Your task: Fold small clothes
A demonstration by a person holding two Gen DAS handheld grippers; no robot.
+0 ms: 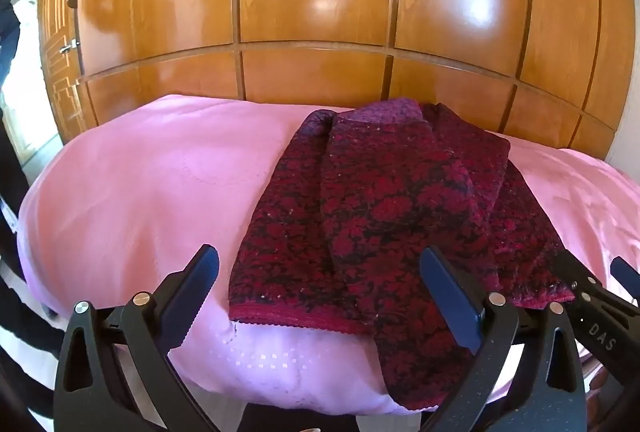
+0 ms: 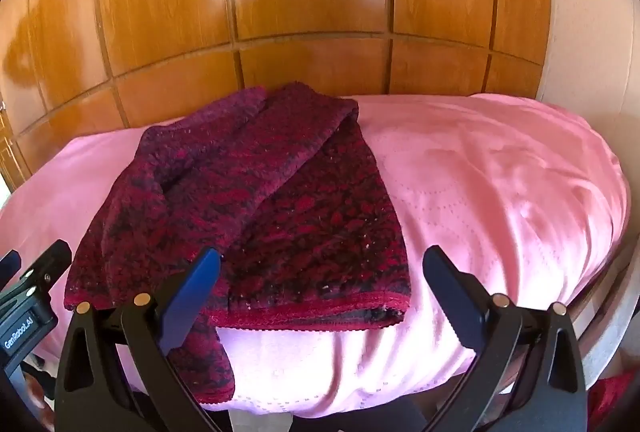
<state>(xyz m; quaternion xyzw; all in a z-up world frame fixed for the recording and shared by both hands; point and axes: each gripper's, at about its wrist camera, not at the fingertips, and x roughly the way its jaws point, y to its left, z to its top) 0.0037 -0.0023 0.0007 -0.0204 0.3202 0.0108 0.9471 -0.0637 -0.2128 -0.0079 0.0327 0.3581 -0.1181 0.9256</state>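
Note:
A dark red and black patterned knit garment (image 1: pixel 384 208) lies on a pink bed cover (image 1: pixel 140 192), both sleeves folded in over its body. One sleeve end hangs over the near edge of the bed. It also shows in the right wrist view (image 2: pixel 260 208). My left gripper (image 1: pixel 320 292) is open and empty, just short of the garment's near hem. My right gripper (image 2: pixel 320 292) is open and empty, at the hem's right part. The right gripper also shows at the left wrist view's right edge (image 1: pixel 592 296). The left gripper shows at the right wrist view's left edge (image 2: pixel 28 284).
A glossy wooden wardrobe wall (image 1: pixel 312 4) stands right behind the bed. The pink cover (image 2: pixel 500 184) spreads wide to the right of the garment. A doorway with daylight (image 1: pixel 20 80) is at far left.

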